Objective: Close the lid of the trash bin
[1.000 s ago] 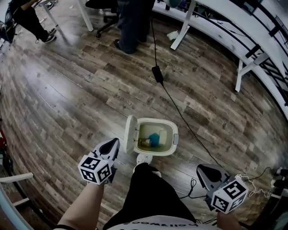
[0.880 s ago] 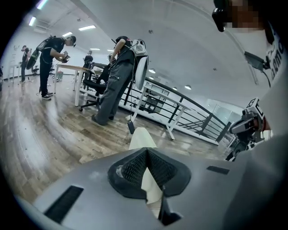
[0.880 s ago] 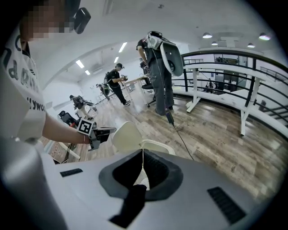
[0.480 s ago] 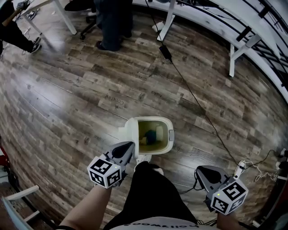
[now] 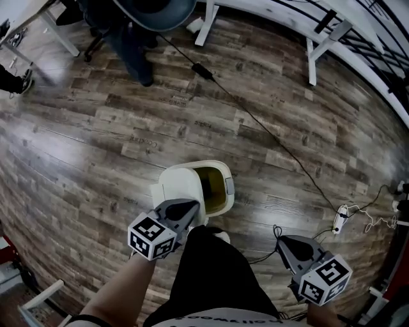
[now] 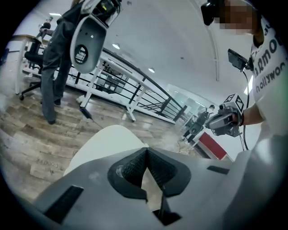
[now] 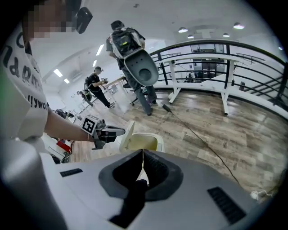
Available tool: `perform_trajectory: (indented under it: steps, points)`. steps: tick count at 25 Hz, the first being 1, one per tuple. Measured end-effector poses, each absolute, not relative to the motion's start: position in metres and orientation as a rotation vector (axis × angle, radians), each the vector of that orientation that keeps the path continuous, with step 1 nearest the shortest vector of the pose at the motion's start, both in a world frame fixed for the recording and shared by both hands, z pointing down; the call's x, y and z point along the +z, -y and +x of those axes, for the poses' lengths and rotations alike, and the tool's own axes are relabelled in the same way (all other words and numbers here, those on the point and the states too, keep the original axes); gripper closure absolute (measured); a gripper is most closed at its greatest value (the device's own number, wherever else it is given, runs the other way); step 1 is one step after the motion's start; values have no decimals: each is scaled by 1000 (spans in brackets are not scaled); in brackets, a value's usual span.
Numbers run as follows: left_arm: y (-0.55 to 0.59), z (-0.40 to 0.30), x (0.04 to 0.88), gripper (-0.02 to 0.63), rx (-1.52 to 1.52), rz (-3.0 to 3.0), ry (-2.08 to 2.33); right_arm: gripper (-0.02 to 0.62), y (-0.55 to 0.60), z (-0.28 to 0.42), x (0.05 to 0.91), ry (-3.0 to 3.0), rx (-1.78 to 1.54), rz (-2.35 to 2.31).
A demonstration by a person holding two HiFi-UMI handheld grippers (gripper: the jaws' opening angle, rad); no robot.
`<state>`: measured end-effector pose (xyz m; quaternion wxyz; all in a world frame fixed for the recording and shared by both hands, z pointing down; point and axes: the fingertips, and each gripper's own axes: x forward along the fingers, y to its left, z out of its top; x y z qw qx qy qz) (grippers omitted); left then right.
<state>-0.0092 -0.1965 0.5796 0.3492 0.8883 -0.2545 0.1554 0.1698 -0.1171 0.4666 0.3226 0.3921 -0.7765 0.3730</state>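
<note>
A small white trash bin (image 5: 225, 174) stands on the wooden floor just ahead of the person's feet. Its white lid (image 5: 178, 184) leans partway over the yellowish opening. My left gripper (image 5: 189, 205) is shut, with its tip against the lid's outer face. In the left gripper view the lid (image 6: 101, 144) fills the space right ahead of the left gripper (image 6: 146, 151). My right gripper (image 5: 285, 242) hangs shut to the right of the leg, apart from the bin. The right gripper (image 7: 143, 153) looks toward the bin (image 7: 145, 141), the tilted lid (image 7: 126, 134) and the left gripper (image 7: 118, 131).
A black cable (image 5: 255, 122) runs across the floor from the back to a white power strip (image 5: 340, 214) at right. White desk legs (image 5: 311, 61) stand at the back. Another person's legs (image 5: 133, 54) and a chair (image 5: 153, 11) are at the top left.
The lid has swung from standing upright at the bin's left to leaning over the opening. My left gripper has moved forward and right against it. The right gripper has barely moved.
</note>
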Motion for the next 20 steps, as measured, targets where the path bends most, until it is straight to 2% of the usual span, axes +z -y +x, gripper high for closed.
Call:
perform_trajectory:
  steps: [10,20]
  points:
    - [208,50,637,598,565,2286,434,584,104,183,496,1942,1138,1114]
    - [215,76,702,599,924,2228,443,584,80,211,516,1855,1249,1223]
